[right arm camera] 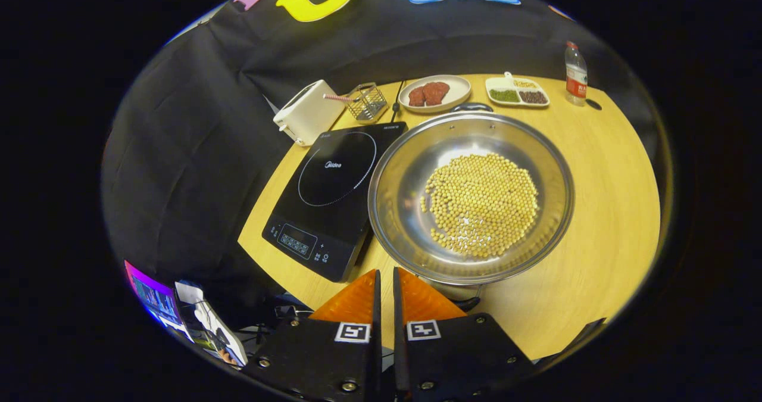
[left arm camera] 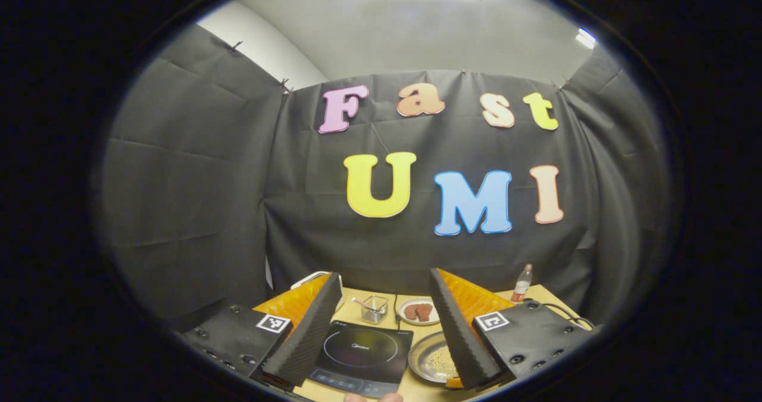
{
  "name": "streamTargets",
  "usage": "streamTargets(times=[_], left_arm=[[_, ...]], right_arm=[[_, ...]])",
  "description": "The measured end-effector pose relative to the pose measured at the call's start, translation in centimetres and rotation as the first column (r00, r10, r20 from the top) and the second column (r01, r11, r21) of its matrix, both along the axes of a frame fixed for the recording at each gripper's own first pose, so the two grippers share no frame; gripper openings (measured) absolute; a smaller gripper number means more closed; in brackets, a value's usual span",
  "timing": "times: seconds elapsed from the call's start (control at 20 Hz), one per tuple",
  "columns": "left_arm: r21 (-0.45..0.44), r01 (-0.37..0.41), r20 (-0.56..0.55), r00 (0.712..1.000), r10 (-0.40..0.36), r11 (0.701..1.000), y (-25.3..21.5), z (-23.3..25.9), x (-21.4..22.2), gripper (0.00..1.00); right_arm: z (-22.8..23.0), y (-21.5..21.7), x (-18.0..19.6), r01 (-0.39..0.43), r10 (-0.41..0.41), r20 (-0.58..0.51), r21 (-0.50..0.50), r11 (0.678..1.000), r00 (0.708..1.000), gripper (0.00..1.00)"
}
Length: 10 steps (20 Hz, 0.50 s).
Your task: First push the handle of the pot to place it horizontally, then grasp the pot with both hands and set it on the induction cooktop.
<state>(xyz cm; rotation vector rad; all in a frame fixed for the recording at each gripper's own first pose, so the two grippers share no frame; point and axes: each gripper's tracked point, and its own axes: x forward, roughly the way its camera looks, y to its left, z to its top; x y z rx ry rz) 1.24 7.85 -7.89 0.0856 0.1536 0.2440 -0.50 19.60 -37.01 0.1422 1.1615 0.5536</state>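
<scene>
- The tabletop (right arm camera: 595, 223) carries everything; its left edge holds the induction cooktop (right arm camera: 333, 193), bare on top, control strip toward the near edge.
- The pot (right arm camera: 417, 170) stands just right of the cooktop, its rim hanging over the cooktop's right side, about mid-table. It is wide, shallow, shiny metal, with a layer of pale beans (right arm camera: 481, 204) loose on its floor.
- I judge it stiff, slick and fairly weighty; tilt it and the beans will slide. A level two-sided lift suits it.
- One handle (right arm camera: 470, 107) arches up at the pot's far rim; a dark part under the near rim may be the other, though I cannot tell. Those are where I would take hold.
- My right gripper (right arm camera: 386, 283) hangs at the near edge, just short of the pot's near rim, fingers drawn together with a thin slit between, holding nothing.
- My left gripper (left arm camera: 384, 336) sits high above the near-left corner, fingers spread wide, empty, framing the cooktop.
</scene>
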Motion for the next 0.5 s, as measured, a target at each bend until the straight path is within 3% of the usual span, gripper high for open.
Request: streamTargets(times=[0.2,0.5], left_arm=[[0.005,-0.028,-0.013,1.000,0.028,1.000,0.8,-0.2,-0.6,0.95],[0.013,-0.043,-0.036,0.998,0.043,0.999,1.3,-1.0,-0.7,0.95]], right_arm=[[-2.8,1.6,0.0,0.019,-0.018,-0.069,0.008,1.000,0.997,0.08],[-5.4,1.8,0.9,0.118,-0.113,-0.143,0.023,0.993,0.983,0.08]])
